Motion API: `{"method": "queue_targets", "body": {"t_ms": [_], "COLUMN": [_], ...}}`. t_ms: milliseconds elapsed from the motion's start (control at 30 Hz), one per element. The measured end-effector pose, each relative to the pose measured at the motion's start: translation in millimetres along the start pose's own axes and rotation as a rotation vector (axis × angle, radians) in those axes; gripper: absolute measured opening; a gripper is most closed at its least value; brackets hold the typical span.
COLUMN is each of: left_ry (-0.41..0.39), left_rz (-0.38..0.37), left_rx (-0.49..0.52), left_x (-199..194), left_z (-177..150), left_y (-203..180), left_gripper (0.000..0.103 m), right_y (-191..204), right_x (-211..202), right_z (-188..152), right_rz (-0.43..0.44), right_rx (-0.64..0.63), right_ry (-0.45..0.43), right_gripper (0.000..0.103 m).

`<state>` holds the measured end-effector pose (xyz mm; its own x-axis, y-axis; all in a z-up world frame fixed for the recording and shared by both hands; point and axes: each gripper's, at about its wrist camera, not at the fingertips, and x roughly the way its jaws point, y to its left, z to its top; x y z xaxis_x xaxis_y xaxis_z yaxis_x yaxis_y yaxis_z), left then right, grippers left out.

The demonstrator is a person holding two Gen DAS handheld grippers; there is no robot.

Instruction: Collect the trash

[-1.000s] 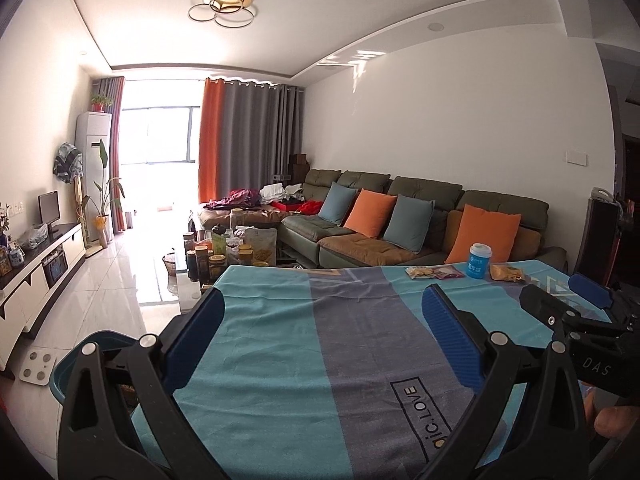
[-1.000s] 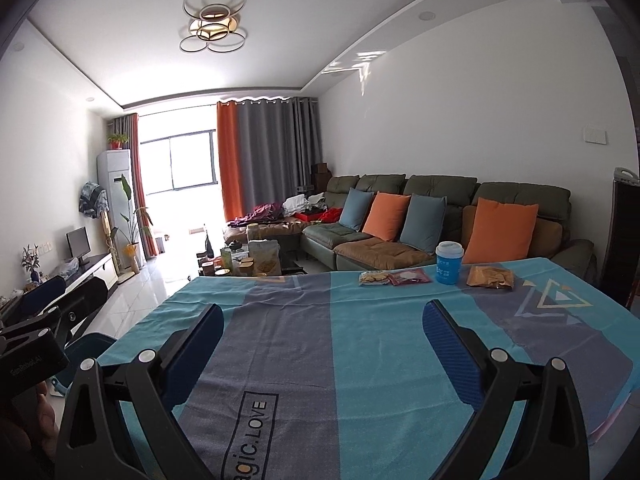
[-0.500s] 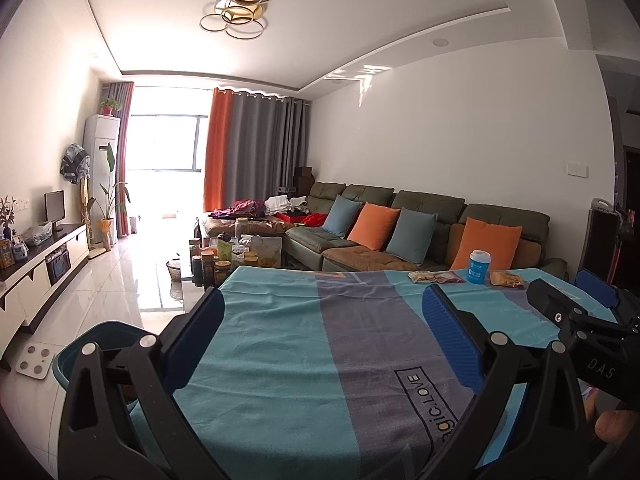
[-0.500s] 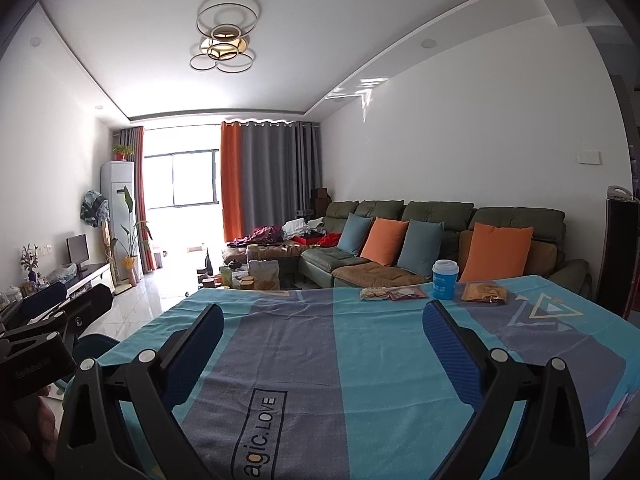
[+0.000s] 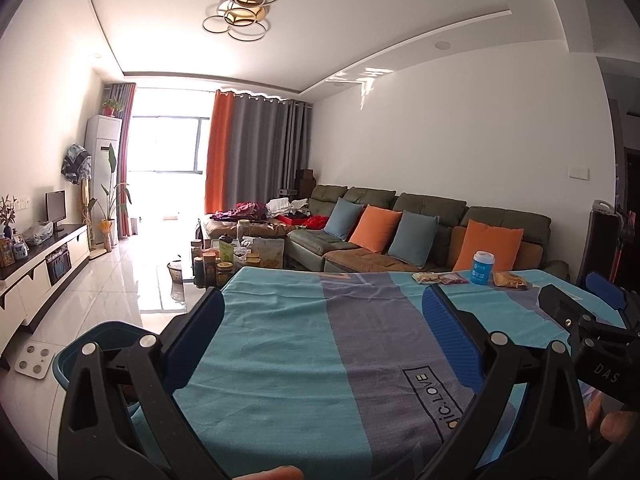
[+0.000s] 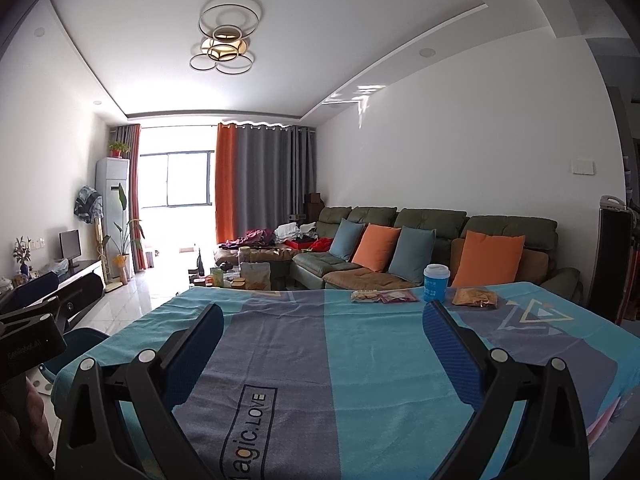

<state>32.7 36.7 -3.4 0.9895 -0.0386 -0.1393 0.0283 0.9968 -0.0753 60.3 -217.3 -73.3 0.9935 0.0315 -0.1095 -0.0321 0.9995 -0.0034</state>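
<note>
I'm getting hard daylight through the window (image 5: 164,148) at the far end; in the left wrist view it blows out to pure white and glares off the floor tiles (image 5: 132,276). My right wrist view holds it better, the window (image 6: 176,184) panes just readable. Ceiling lamp (image 6: 224,42) looks faintly lit. A bright reflection streaks the ceiling step (image 6: 360,94). Fisheye bends walls and ceiling, corners go black. Focus is sharp enough, the tablecloth (image 6: 360,380) evenly lit, soft shadows.

The cloth (image 6: 360,360) on my table reads "agic.LOVE" (first letter hidden); my right hand-held gripper (image 5: 600,364) body shows "DAS".
</note>
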Motion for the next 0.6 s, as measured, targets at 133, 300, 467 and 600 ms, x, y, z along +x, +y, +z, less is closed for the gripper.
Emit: {"method": "queue_targets", "body": {"t_ms": [133, 300, 467, 600], "left_ry": [-0.006, -0.021, -0.034, -0.045], "left_rz": [0.008, 0.015, 0.015, 0.013], "left_rx": [0.004, 0.011, 0.034, 0.04], "left_x": [2, -3, -6, -10], "left_z": [1, 1, 0, 0], "left_y": [-2, -4, -9, -13], "left_gripper": [0.097, 0.097, 0.097, 0.097], "right_y": [0, 0, 2, 2], "right_x": [1, 2, 2, 1], "right_z": [0, 0, -1, 0], "right_rz": [-0.008, -0.018, -0.018, -0.021], "right_rx": [-0.001, -0.002, -0.01, -0.013], "right_ry": [0.004, 0.003, 0.008, 0.008], "right_gripper": [0.096, 0.096, 0.096, 0.096]}}
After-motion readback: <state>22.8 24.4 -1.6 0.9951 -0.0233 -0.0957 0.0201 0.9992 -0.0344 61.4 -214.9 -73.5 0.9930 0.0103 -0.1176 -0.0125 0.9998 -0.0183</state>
